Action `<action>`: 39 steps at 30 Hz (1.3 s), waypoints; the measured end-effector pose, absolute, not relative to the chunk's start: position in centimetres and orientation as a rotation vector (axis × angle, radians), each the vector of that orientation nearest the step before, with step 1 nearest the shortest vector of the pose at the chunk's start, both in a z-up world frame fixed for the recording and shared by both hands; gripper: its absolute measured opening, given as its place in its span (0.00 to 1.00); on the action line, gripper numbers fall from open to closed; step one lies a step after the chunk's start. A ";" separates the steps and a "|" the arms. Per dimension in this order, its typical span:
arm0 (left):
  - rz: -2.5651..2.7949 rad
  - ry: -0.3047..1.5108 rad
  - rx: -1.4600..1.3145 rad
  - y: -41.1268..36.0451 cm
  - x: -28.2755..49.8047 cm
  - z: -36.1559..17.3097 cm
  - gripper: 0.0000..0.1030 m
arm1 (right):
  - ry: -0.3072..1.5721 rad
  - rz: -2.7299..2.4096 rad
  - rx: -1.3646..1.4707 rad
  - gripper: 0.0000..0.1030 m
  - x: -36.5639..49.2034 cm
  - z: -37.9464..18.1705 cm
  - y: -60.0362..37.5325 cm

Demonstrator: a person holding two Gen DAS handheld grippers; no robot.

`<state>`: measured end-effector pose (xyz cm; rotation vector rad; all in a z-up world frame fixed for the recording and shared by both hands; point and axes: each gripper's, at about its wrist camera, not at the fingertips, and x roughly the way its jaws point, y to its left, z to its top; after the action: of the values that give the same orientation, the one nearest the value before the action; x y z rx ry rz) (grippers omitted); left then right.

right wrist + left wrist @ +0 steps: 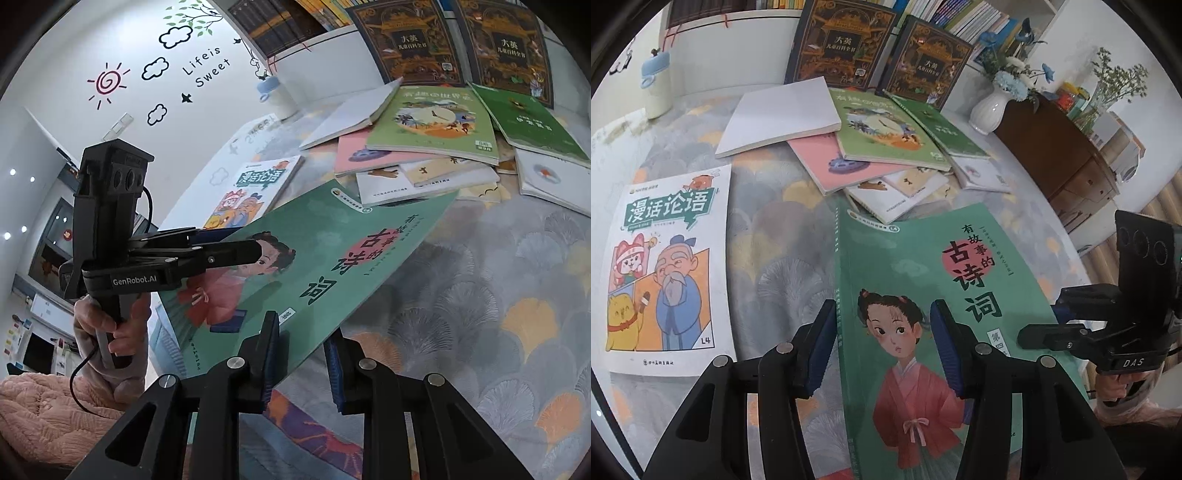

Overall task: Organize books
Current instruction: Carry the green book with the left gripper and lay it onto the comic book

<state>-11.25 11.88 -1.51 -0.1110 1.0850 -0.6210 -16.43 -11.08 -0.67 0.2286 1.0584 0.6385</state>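
Note:
A green poetry book (923,266) (332,251), its cover showing a girl in a red robe, hangs tilted above the patterned tablecloth (498,295). My left gripper (882,347) (251,240) is shut on it at the spine side, one finger over the cover and the other past the spine. My right gripper (303,354) (1038,321) straddles the opposite edge near a corner, its jaws a little apart and its pads against the book. A white comic book (668,266) (251,192) lies flat on the left. A loose pile of several books (886,147) (424,147) lies at the back.
Two dark encyclopedia volumes (842,40) lean against a shelf of upright books behind the pile. A white vase of flowers (990,110) and a dark wooden cabinet (1071,158) stand at the right. A blue-lidded bottle (657,85) stands far left. A hand (110,325) grips the left handle.

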 end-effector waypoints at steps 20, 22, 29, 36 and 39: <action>-0.575 1.015 -0.168 15.0 -11.6 1.9 0.46 | 0.935 0.697 0.140 0.22 -16.0 3.3 -8.5; -0.549 1.011 -0.174 16.1 -11.2 1.9 0.46 | 0.930 0.714 0.108 0.22 -15.0 3.3 -7.2; -0.379 0.971 -0.177 20.6 -8.8 1.5 0.46 | 0.914 0.790 0.065 0.22 -10.5 2.9 -2.6; -0.307 0.953 -0.205 23.6 -6.4 0.2 0.46 | 0.965 0.825 0.064 0.17 -5.3 0.2 2.9; -0.243 1.037 -0.239 25.2 -5.8 -2.4 0.46 | 1.090 0.808 0.120 0.15 -3.6 -3.3 2.4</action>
<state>-5.76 25.16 -2.40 -0.2392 1.0375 -0.2427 -3.63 2.37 -3.32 0.1196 1.0904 0.8084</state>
